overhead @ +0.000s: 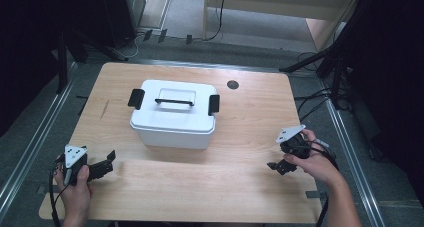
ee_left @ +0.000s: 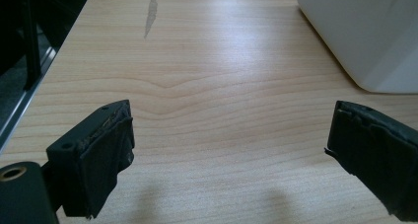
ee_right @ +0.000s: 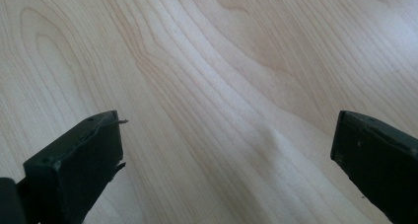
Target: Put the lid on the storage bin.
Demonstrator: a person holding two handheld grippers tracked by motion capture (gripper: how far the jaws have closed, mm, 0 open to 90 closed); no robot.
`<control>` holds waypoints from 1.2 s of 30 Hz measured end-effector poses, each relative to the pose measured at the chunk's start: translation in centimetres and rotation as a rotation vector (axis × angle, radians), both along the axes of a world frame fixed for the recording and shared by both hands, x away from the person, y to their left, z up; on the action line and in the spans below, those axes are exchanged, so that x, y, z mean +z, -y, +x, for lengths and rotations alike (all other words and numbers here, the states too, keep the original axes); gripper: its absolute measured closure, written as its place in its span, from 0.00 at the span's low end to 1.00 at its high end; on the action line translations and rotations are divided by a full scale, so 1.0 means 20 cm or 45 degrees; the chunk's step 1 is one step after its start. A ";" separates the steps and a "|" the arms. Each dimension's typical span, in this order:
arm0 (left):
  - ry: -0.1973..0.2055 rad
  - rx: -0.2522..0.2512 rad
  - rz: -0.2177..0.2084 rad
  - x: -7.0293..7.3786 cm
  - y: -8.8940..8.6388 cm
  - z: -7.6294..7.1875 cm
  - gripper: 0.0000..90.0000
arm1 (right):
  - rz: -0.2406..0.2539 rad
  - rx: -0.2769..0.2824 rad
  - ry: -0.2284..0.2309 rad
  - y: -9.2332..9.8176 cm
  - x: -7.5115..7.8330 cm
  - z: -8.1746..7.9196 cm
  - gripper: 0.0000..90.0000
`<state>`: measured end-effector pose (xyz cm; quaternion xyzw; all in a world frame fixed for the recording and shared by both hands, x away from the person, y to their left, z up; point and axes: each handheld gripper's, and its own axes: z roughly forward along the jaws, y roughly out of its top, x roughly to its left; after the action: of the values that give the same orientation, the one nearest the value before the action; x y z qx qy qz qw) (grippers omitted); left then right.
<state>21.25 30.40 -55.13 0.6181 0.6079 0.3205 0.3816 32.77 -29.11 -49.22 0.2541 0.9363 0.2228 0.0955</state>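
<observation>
A white lidded storage box (overhead: 173, 113) with a black carry handle (overhead: 174, 102) and black side latches sits at the centre of the wooden table (overhead: 250, 187). The left gripper (overhead: 102, 165) rests at the table's 8 o'clock, jaws spread wide with nothing between them, the box at its 1 o'clock. The right gripper (overhead: 278, 166) hovers at 4 o'clock, jaws likewise wide apart over bare wood.

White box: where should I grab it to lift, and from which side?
Take the black handle lying flat across the lid, coming straight down from above. It sits centred between the two side latches, so the box should hang level.
</observation>
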 end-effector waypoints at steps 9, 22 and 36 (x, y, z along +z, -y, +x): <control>0.000 0.000 0.004 0.00 0.00 0.00 0.05 | 0.110 -0.119 0.126 0.09 -0.07 -0.10 0.00; -0.002 0.001 0.000 0.00 0.00 0.00 0.05 | 0.252 -0.281 0.174 0.17 -0.19 -0.26 0.00; -0.006 0.005 0.041 0.00 0.01 0.00 0.05 | 0.381 -0.485 0.252 0.24 -0.28 -0.39 0.00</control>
<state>21.31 30.13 -55.10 0.6237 0.6047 0.3296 0.3696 25.03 -34.00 -54.73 0.4140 0.8144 0.3606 0.1882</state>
